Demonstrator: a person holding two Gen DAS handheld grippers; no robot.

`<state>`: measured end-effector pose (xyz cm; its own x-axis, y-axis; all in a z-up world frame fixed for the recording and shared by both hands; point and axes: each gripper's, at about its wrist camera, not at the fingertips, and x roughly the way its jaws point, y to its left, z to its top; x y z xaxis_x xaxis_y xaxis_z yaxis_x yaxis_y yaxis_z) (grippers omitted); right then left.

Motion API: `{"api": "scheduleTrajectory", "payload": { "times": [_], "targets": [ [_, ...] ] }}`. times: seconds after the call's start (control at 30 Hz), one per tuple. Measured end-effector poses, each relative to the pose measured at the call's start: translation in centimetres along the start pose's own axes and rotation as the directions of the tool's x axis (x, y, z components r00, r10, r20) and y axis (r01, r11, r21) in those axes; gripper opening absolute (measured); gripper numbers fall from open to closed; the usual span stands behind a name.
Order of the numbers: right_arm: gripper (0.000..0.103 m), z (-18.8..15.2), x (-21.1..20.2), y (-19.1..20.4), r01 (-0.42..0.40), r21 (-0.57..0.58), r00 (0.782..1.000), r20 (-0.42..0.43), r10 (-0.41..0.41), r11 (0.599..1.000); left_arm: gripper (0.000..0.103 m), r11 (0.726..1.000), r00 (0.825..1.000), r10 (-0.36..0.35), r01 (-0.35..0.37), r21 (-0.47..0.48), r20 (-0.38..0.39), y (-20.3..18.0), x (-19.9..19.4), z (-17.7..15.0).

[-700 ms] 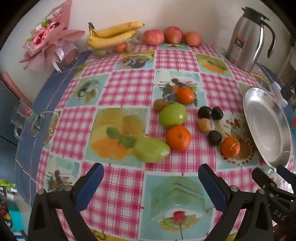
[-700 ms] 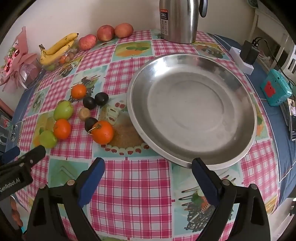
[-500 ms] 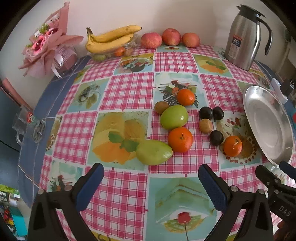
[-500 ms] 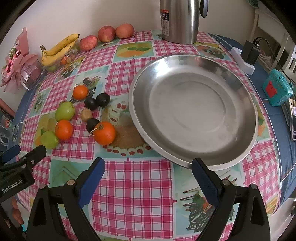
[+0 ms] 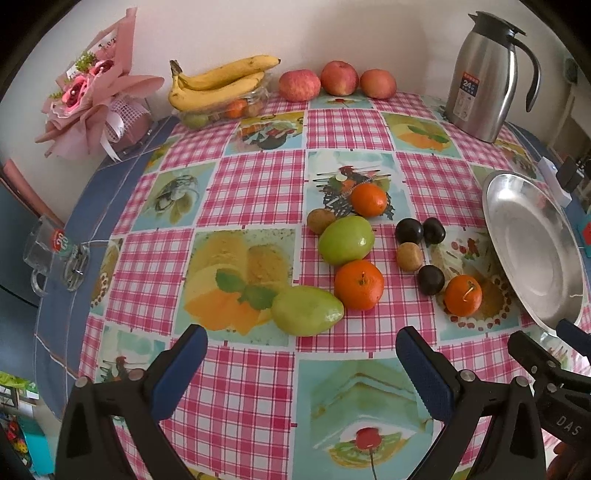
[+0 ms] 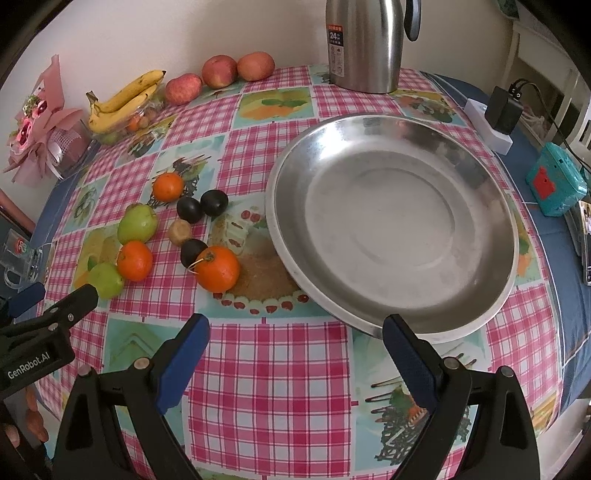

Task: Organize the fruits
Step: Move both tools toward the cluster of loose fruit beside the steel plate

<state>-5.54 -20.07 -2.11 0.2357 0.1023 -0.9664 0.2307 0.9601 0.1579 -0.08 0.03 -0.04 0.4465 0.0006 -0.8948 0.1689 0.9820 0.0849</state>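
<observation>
Both claws (image 5: 299, 363) (image 6: 295, 354) lower, agape, steeply downward.

My round table in its pink-checked, fruit-printed oilcloth (image 5: 255, 192) stands against a plain cream wall (image 5: 332, 33) at twelve o'clock, softly and evenly lit.

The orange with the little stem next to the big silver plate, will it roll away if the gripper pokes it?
Probably, a little. The orange is round and sits loose on the flat tablecloth, so a side poke would likely roll it. A dark plum touching it and the plate rim nearby might stop it. Its skin looks firm, so a gentle squeeze should hold.
</observation>
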Motion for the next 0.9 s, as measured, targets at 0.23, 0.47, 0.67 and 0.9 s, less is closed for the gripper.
{"api": "scheduleTrajectory", "payload": {
  "times": [0.23, 0.47, 0.67, 0.9],
  "targets": [
    [0.095, -0.03, -0.01, 0.12, -0.005, -0.002, 1.0, 0.003, 0.005, 1.0, 0.103, 0.999, 0.999, 0.039, -0.039, 0.021, -0.021, -0.01, -0.07, 0.05],
    [0.095, -0.1, -0.04, 0.04, -0.011, 0.002, 1.0, 0.008, 0.011, 1.0, 0.103, 1.0, 0.999, 0.003, -0.003, -0.003, -0.034, 0.22, -0.04, 0.23],
    [0.095, -0.14, -0.05, -0.02, -0.011, 0.002, 1.0, 0.01, 0.011, 1.0, 0.103, 0.999, 0.998, -0.039, 0.037, -0.032, -0.059, 0.37, 0.11, 0.35],
    [0.095, -0.12, -0.06, -0.07, -0.001, 0.002, 1.0, 0.013, 0.001, 1.0, 0.103, 0.997, 0.996, -0.066, 0.063, -0.054, -0.059, 0.5, 0.39, 0.38]
  ]
}}
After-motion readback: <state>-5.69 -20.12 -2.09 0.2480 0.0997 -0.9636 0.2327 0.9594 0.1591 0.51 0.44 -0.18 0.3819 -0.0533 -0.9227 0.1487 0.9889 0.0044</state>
